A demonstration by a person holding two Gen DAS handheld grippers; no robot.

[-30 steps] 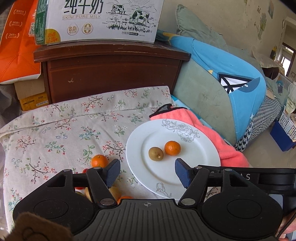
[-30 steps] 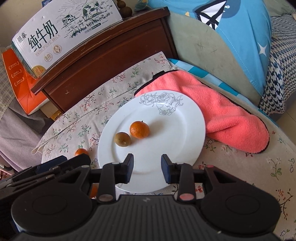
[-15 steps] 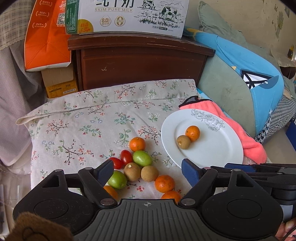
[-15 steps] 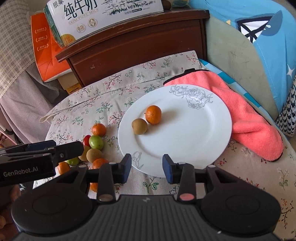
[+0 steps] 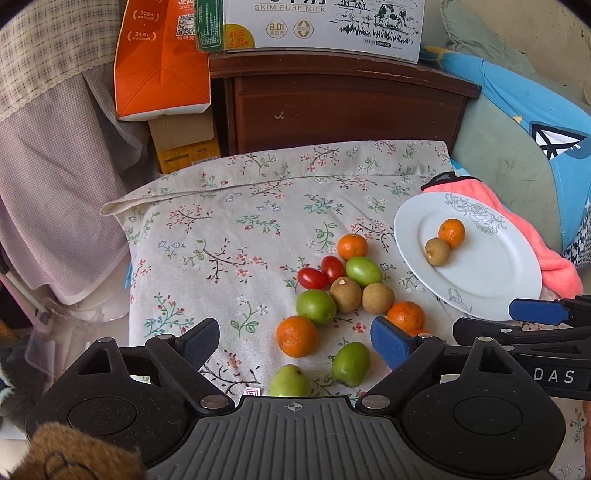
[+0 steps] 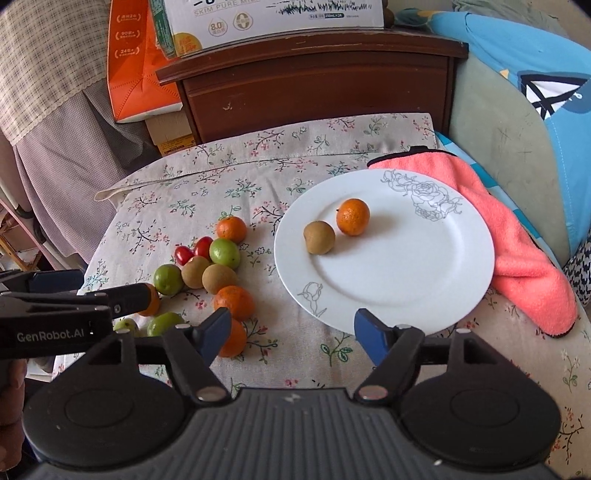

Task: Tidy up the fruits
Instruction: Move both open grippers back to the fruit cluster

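Left tool swung left; fruit pile ahead.

The white milk carton at twelve o'clock reads "SKIM PURE MILK" and, in a round badge, "8.0". The orange box at eleven o'clock carries "90", "24" and "2022". The right gripper's body shows "DAS"; the left gripper's body reads "GenRobot.AI".

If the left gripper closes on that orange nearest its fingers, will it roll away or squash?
The orange is round and sits free on soft floral cloth, so a nudge could probably roll it. Its rind looks firm, likely tolerating a moderate squeeze. The left gripper stands open wide enough.
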